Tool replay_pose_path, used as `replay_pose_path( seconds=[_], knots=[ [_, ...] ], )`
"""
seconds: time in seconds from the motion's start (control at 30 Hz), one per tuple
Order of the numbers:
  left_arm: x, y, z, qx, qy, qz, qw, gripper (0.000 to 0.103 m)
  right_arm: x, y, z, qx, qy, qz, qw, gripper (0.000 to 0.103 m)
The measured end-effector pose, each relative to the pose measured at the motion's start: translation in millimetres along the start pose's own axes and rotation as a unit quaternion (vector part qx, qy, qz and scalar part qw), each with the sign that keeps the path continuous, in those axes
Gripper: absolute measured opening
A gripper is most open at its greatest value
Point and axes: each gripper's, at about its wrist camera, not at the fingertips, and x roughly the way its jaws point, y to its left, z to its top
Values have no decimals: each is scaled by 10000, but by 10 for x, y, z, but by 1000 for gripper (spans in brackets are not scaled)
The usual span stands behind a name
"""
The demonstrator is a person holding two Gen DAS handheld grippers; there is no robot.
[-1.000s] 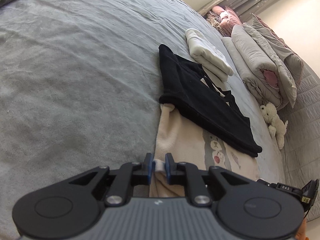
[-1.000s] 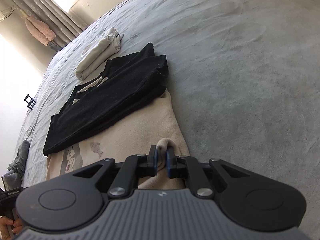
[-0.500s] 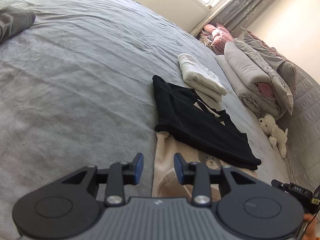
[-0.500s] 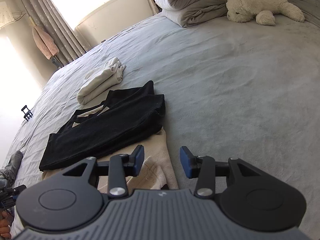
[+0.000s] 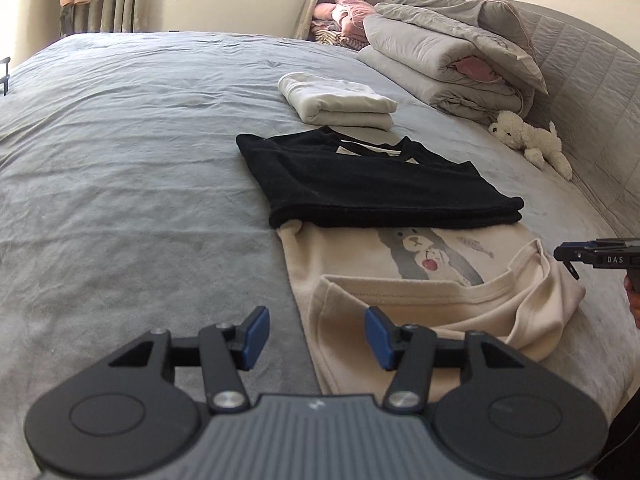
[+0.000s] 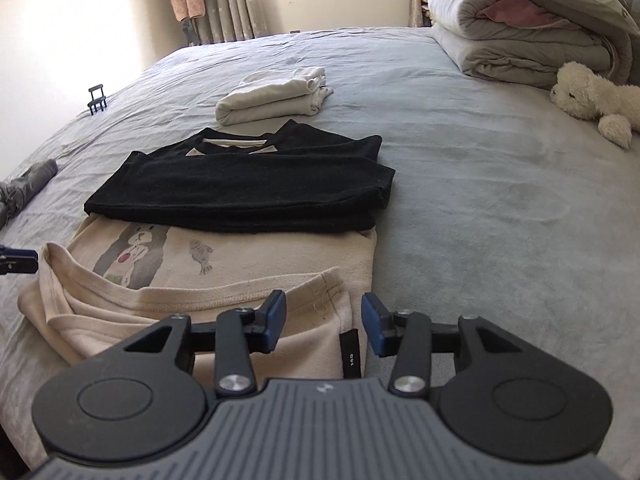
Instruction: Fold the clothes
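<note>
Both hand-held grippers hang empty above a cream shirt on the bed.

The left hand-held gripper [image 5: 316,332] is opening, nothing between its pads; the right hand-held gripper [image 6: 323,322] stands partly open, gripping nothing. The cream shirt [image 5: 400,276] lies on the grey bed [image 5: 132,184], its near hem folded over, a black garment [image 5: 360,184] overlapping its far end.

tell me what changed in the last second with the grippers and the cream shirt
Both grippers let go of the cream bear-print shirt: the left gripper, opening further, and the right gripper now stand open above its folded hem. The black garment and folded white garment lie as before.
</note>
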Motion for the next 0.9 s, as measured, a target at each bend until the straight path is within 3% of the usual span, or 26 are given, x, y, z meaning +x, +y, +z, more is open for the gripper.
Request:
replay_pose_path(
  seconds=[0.13, 0.27, 0.3, 0.37, 0.53, 0.77, 0.9],
  knots=[
    [91, -44, 13, 150, 13, -125, 9998, 51, 145, 59, -16, -482, 39, -160, 9987, 46],
    [165, -62, 29, 55, -14, -229, 9997, 28, 265, 115, -44, -776, 2, -236, 9967, 45],
    [182, -66, 31, 23, -19, -248, 9997, 19, 279, 124, -49, -794, -21, -234, 9966, 40],
    [190, -64, 26, -64, -10, -254, 9997, 10, 284, 130, -55, -770, -29, -161, 9969, 16],
    [62, 59, 33, -548, -324, -425, 9971, 8, 121, 42, -37, -337, -366, -181, 9986, 14],
    [-56, 325, 51, -1436, -857, -738, 9832, 7, -37, -299, 21, 842, -787, -153, 9932, 14],
    [149, 307, 74, -1508, -568, -306, 9865, 8, 91, -336, 15, 1039, -633, -284, 9922, 14]
  ],
)
